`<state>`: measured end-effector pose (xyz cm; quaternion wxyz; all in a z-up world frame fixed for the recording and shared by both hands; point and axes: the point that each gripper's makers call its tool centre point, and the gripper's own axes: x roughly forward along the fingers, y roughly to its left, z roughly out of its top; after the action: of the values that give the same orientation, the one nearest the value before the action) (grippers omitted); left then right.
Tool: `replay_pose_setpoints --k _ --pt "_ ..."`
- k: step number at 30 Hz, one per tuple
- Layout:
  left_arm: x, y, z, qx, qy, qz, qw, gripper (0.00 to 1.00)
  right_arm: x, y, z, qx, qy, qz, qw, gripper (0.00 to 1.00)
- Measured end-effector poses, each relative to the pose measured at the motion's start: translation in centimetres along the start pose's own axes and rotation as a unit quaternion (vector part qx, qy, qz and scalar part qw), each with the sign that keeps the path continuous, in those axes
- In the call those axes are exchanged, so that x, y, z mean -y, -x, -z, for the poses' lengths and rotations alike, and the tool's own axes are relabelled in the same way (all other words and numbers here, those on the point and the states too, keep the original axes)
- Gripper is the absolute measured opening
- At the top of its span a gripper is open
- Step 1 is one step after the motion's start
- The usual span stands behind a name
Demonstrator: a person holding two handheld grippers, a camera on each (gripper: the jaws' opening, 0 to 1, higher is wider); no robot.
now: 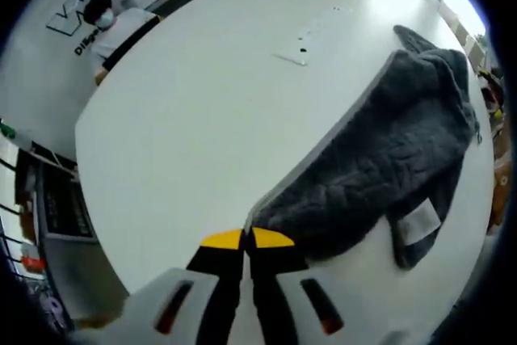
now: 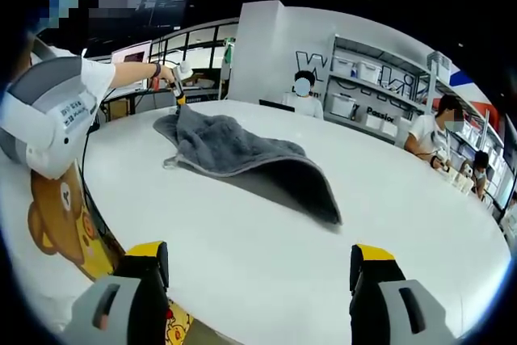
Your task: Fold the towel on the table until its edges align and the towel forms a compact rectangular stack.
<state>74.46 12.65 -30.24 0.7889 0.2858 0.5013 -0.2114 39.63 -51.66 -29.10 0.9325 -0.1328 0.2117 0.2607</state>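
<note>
Towel [image 2: 242, 151], grey and fleecy with a pale hemmed border, lies loosely rumpled on the white bench [image 2: 388, 224], its bulk toward the far edge where a seated person works, and one end stretching out across the middle of the bench top. In the left gripper view the towel [image 1: 388, 159] spreads up and away from the left hand-held gripper [image 1: 246, 240], whose yellow-tipped jaws are closed together on the towel's nearest corner, the pale hem running out from between them; a white care label shows on a flap near the bench's edge. In the right gripper view that same hand-held gripper appears small at the towel's far end, lifting the corner slightly. The right hand-held gripper [image 2: 262, 260] hangs well apart from the cloth, jaws wide open and holding nothing, above bare bench near its near edge. The step in hand looks like the first fold: one corner is taken, the other not yet. The next move probably calls for the right hand-held gripper to travel to the free corner lying on the mid-bench, close on its hem, so both corners can be carried over together.
</note>
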Motion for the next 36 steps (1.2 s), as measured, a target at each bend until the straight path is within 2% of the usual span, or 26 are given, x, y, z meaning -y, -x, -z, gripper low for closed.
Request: replay_pose_setpoints --k 12,36 --pt "-0.3 -0.4 1.1 -0.022 0.001 -0.003 0.9998 0.04 0.0 -0.1 0.1 -0.002 0.000 0.000 1.0000 0.97" --pt "-0.1 -0.7 1.4 -0.016 0.009 0.005 0.9998 0.04 -0.2 -0.3 0.1 -0.003 0.001 -0.004 1.0000 0.97"
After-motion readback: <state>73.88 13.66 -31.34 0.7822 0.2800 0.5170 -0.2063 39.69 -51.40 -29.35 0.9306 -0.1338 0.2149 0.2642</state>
